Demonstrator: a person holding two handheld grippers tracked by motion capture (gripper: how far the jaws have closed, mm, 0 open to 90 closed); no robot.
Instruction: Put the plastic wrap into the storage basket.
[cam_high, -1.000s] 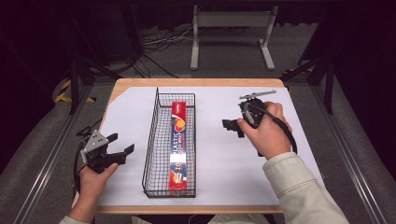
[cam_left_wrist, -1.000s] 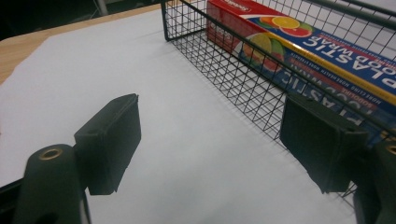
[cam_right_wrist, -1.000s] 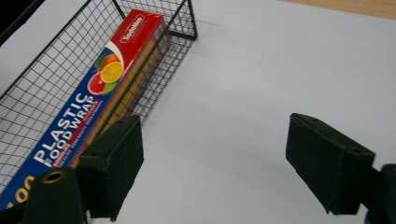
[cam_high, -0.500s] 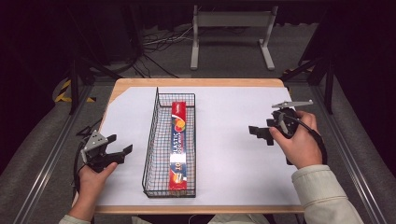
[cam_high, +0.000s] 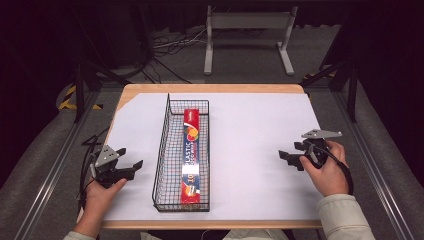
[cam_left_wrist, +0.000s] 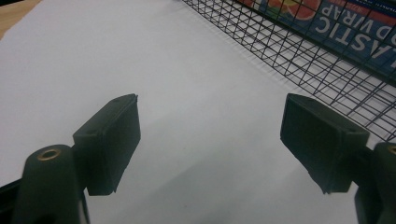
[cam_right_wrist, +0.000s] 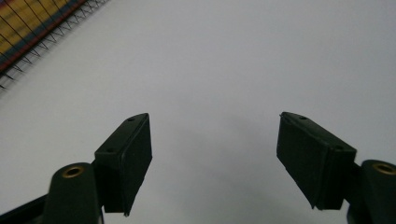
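One wire basket (cam_high: 162, 150) on the white sheet (cam_high: 250, 130) covering the table (cam_high: 210, 88), long axis running from six to twelve o'clock, standing a little toward nine o'clock of the table's middle. Inside it, one red box of plastic food wrap (cam_high: 191, 155), lying flat along the basket floor against the three o'clock wall, end to end with the basket.

Two claws, one in each hand. Left claw (cam_high: 131, 167) at about eight o'clock on the table, just beside the basket's nine o'clock wall but apart from it, pointing toward three o'clock; jaws spread wide, nothing between them, only bare white sheet under them in the left gripper view, with basket mesh (cam_left_wrist: 299, 60) and the box's lettering (cam_left_wrist: 355, 32) at the upper right.

Right claw (cam_high: 290, 160) at about four o'clock, well apart from the basket, pointing toward nine o'clock; released, jaws wide and empty, though just lately closing a little. In the right gripper view, two black pads (cam_right_wrist: 126, 163) over plain sheet, a corner of the basket (cam_right_wrist: 28, 42) at the upper left.

Two hands, two sleeves' ends at the six o'clock edge. Beyond twelve o'clock, one grey metal stand (cam_high: 247, 35) on the floor.
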